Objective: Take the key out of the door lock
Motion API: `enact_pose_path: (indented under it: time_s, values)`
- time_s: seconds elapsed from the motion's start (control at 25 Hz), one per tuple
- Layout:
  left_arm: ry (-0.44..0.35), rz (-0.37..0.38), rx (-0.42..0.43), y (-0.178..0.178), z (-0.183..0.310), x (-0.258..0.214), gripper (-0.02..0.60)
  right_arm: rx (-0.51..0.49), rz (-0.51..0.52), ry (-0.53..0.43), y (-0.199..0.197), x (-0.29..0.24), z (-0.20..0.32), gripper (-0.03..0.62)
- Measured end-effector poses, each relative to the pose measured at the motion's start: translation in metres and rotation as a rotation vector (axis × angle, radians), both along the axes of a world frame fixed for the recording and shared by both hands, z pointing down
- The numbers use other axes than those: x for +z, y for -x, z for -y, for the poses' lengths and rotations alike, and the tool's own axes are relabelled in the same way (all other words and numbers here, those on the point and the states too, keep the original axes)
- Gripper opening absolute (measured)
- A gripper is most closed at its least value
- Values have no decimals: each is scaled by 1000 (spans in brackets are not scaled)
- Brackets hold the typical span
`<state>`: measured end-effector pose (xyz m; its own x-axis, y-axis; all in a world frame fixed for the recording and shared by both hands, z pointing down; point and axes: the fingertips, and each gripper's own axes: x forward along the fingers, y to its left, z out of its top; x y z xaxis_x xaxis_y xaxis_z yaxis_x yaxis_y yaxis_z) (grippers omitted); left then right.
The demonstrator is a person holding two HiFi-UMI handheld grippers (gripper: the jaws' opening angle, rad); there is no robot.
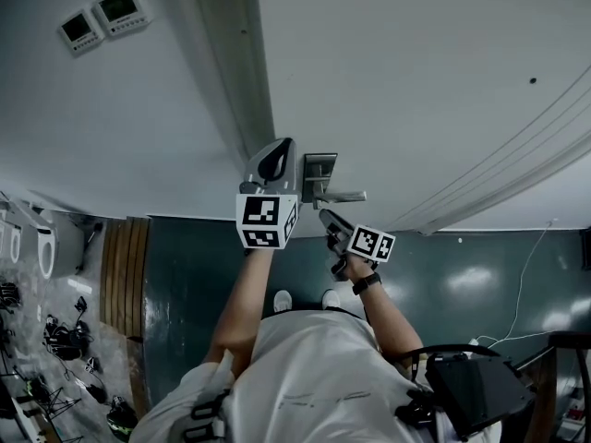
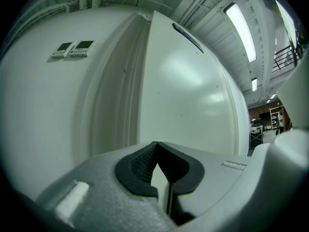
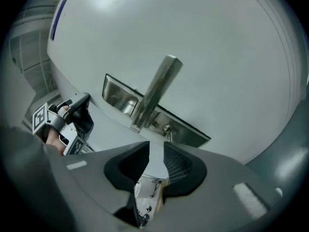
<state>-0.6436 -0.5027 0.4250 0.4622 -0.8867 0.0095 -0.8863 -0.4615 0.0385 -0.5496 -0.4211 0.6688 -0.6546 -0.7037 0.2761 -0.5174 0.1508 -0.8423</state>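
You are holding the left gripper (image 2: 157, 145) up facing the white door (image 2: 188, 91), and its fingers are pressing together on nothing. Two small wall panels (image 2: 74, 49) are sitting on the wall to the left of the door frame. You are pointing the right gripper (image 3: 156, 147) at the metal lock plate (image 3: 118, 96) just below the lever handle (image 3: 157, 88). Its fingers are standing slightly apart and gripping nothing. The key (image 3: 167, 130) is sitting in the lock, just beyond the fingertips and not touching them. In the head view, both grippers are hovering close beside the handle (image 1: 340, 195).
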Motion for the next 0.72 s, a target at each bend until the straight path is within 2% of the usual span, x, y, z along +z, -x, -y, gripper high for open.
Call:
enact_pose_path:
  time_s: [0.08,0.2,0.32,0.4,0.48,0.72]
  values:
    - [-1,2,4,0,1,0,2,-6,26,24,3,12,4,114]
    - [2,10,4,1,3,1,2,-33,104,76,13,29,11,199]
    - [5,11,2,1,2,1,2,-19,226,120,15,38,18,202]
    - [4,11,3,0,1,1,2,-4,273,143,15,41,23,183]
    - [2,10,3,-1,1,0,2,-2,288,159,16,44,27,143]
    - [9,14,3,0,-1,0,2,-17,326,179,18,47,38,78]
